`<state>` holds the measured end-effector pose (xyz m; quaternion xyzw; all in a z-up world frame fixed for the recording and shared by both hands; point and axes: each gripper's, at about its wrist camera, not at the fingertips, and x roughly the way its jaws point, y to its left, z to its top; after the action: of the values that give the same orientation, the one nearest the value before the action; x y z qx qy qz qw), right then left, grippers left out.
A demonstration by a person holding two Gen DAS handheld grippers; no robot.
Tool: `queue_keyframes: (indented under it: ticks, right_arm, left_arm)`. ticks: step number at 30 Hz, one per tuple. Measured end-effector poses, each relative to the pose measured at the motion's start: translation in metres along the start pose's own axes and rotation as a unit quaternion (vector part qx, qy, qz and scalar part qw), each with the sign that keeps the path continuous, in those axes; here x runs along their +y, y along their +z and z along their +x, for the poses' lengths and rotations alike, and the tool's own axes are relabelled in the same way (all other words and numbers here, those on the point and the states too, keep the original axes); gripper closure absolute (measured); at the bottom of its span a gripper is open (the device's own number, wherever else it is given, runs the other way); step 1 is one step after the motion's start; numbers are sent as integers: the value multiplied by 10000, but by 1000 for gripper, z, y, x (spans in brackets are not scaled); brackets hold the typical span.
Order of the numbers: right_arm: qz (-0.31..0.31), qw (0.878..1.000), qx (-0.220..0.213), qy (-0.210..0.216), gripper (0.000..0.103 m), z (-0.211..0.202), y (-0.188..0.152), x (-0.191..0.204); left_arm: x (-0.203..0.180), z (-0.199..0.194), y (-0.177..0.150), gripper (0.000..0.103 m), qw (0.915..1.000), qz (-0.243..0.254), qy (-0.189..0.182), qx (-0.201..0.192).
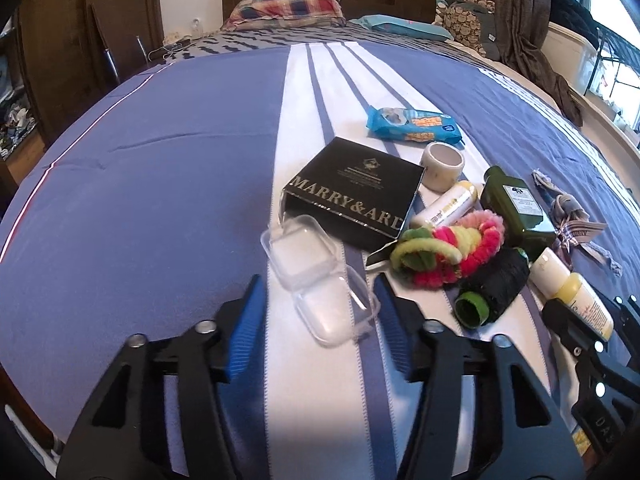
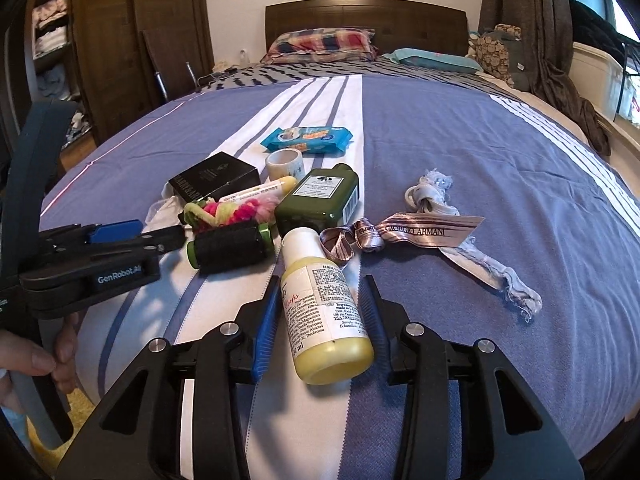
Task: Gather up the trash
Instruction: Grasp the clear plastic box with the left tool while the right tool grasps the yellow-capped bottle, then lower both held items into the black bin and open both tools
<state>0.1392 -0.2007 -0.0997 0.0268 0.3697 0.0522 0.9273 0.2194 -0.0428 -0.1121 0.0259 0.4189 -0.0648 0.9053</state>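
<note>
- The yellow lotion bottle [image 2: 324, 312] lies on the bed [image 2: 480, 160], its long axis running straight along the right gripper [image 2: 322, 304], whose pads pinch its sides.
- The clear plastic case [image 1: 316, 280] sits between the half-spread left gripper [image 1: 318, 300] fingers, seemingly untouched.

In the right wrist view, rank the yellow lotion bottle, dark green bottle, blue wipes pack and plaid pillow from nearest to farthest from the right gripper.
1. Yellow lotion bottle: lying between the fingers of the right gripper.
2. Dark green bottle: just beyond, mid-bed.
3. Blue wipes pack: farther up the white stripe.
4. Plaid pillow: at the headboard.
</note>
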Motion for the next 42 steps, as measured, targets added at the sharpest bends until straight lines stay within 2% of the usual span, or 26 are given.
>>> queue_keyframes:
  ticks: [2, 7, 15, 22, 28, 33, 38, 42]
  right_arm:
    - [12, 10000, 5, -24, 63, -1, -1, 0]
    - [39, 9999, -4, -109, 70, -7, -9, 1]
    - [113, 9998, 21, -137, 71, -26, -25, 4]
    - [50, 9996, -177, -234, 71, -63, -40, 8]
    - [-56, 9991, -423, -70, 71, -104, -54, 17]
    - [-153, 9987, -463, 157, 71, -126, -67, 27]
    - [-265, 9986, -201, 414, 71, -133, -92, 33]
    - [-281, 9984, 186, 456, 71, -119, -114, 35]
  left_arm:
    - [3, -3, -4, 66, 10000, -24, -8, -1]
    - [6, -15, -17, 66, 10000, 1, -76, -16]
    - [10, -42, -49, 67, 9994, 5, -333, -92]
    - [13, -77, -76, 67, 9992, -41, -330, -238]
    - [22, -120, -100, 67, 9982, -40, -325, -496]
    - [24, -153, -116, 67, 9969, 20, -372, -687]
    - [23, -167, -140, 67, 9967, 73, -500, -641]
    - [17, -155, -165, 67, 9974, 181, -635, -304]
